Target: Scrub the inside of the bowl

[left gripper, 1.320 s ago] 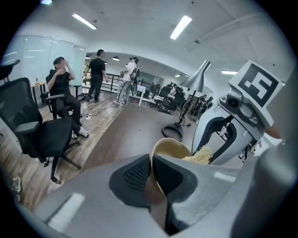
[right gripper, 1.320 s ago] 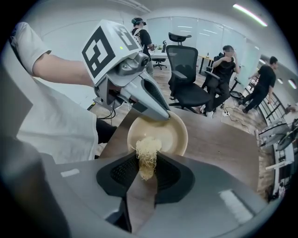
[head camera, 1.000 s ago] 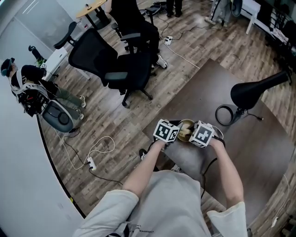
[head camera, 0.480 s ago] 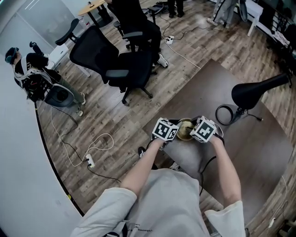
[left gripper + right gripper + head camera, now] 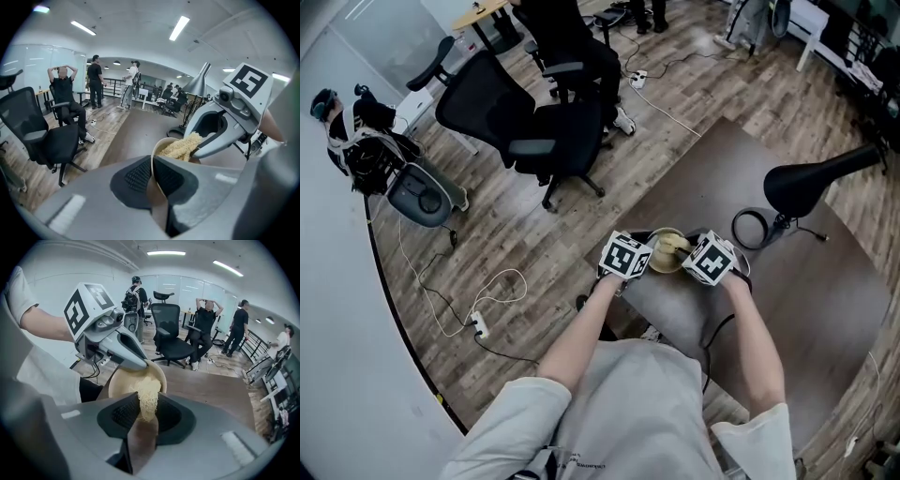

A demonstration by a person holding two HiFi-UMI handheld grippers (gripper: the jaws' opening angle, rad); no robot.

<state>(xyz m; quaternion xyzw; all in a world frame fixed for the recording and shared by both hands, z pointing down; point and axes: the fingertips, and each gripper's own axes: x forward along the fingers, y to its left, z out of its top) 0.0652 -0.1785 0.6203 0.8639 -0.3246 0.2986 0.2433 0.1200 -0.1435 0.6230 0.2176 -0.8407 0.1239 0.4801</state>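
Observation:
A tan bowl [image 5: 666, 253] is held above the brown table [image 5: 787, 291] between my two grippers. My left gripper [image 5: 152, 180] is shut on the bowl's [image 5: 161, 147] rim, its pads clamped on the thin wall. A pale fibrous scrubber [image 5: 147, 399] is clamped in my shut right gripper [image 5: 146, 420], and its end reaches into the bowl [image 5: 126, 380]. In the left gripper view the scrubber [image 5: 180, 146] fills the bowl's inside, with the right gripper's fingers [image 5: 220, 140] behind it. In the head view both marker cubes flank the bowl, left gripper [image 5: 643, 259] and right gripper [image 5: 686, 255].
A black desk lamp [image 5: 811, 183] with a ring base [image 5: 752, 228] stands on the table's far right. Black office chairs [image 5: 539, 127] stand on the wood floor beyond the table. Cables and a power strip [image 5: 478, 323] lie on the floor at left. Several people are farther off.
Both grippers and the bowl have shifted slightly left and away in the head view. The grips on the bowl and scrubber are unchanged.

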